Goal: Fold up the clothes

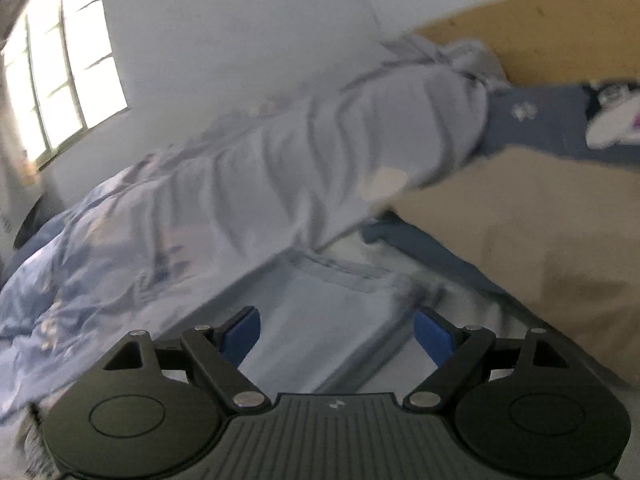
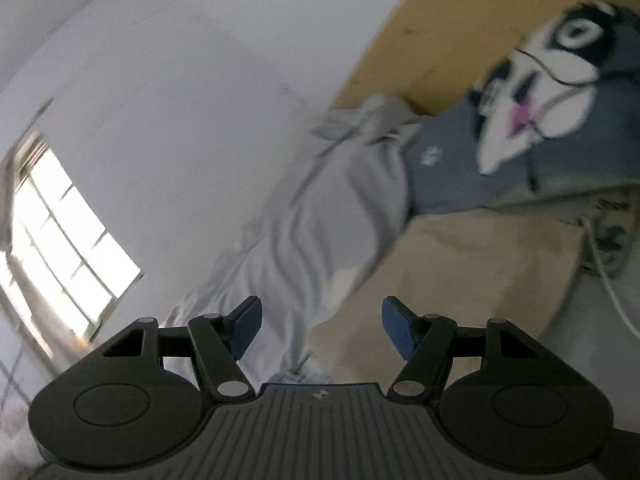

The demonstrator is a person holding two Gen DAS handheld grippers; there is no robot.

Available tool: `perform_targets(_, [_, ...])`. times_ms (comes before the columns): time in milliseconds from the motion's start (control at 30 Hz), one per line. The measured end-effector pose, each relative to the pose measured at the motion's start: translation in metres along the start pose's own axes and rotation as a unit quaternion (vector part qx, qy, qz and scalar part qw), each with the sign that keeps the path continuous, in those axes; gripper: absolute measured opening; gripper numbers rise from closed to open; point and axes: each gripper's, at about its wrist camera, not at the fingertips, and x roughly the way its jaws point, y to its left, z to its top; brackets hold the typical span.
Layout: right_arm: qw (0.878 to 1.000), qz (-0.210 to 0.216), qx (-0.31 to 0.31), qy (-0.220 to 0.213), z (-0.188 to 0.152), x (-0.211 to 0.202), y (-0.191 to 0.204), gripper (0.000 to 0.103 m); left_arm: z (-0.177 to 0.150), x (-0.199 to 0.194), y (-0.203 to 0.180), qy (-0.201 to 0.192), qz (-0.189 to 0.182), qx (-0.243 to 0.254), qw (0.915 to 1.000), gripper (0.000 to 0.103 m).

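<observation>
A folded pale blue garment point(image 1: 332, 312) lies flat on the bed just ahead of my left gripper point(image 1: 338, 338), which is open and empty above it. A folded tan garment point(image 1: 520, 248) lies to its right; it also shows in the right wrist view point(image 2: 460, 272). A dark blue garment point(image 1: 424, 244) sticks out from under the tan one. My right gripper point(image 2: 322, 328) is open and empty, held above the tan garment's near edge. Both views are motion-blurred.
A rumpled pale grey-blue duvet point(image 1: 248, 184) runs along the wall side of the bed. A dark blue pillow point(image 2: 452, 172) with a cartoon-face cushion point(image 2: 540, 100) lies against the wooden headboard point(image 2: 460, 28). A window point(image 1: 60, 60) is at the left. A white cable point(image 2: 608, 280) runs at the right.
</observation>
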Motion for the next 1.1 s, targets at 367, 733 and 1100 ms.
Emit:
perform_targets(367, [0.998, -0.014, 0.058, 0.008, 0.016, 0.005, -0.029, 0.069, -0.007, 0.073, -0.057, 0.067, -0.002, 0.110, 0.9917, 0.086])
perform_targets(733, [0.997, -0.015, 0.074, 0.021, 0.017, 0.007, -0.034, 0.069, -0.003, 0.104, -0.053, 0.089, 0.032, 0.140, 0.9857, 0.070])
perform_targets(1100, [0.996, -0.017, 0.080, 0.029, 0.016, 0.006, -0.034, 0.069, -0.006, 0.106, -0.064, 0.093, 0.032, 0.178, 0.9790, 0.063])
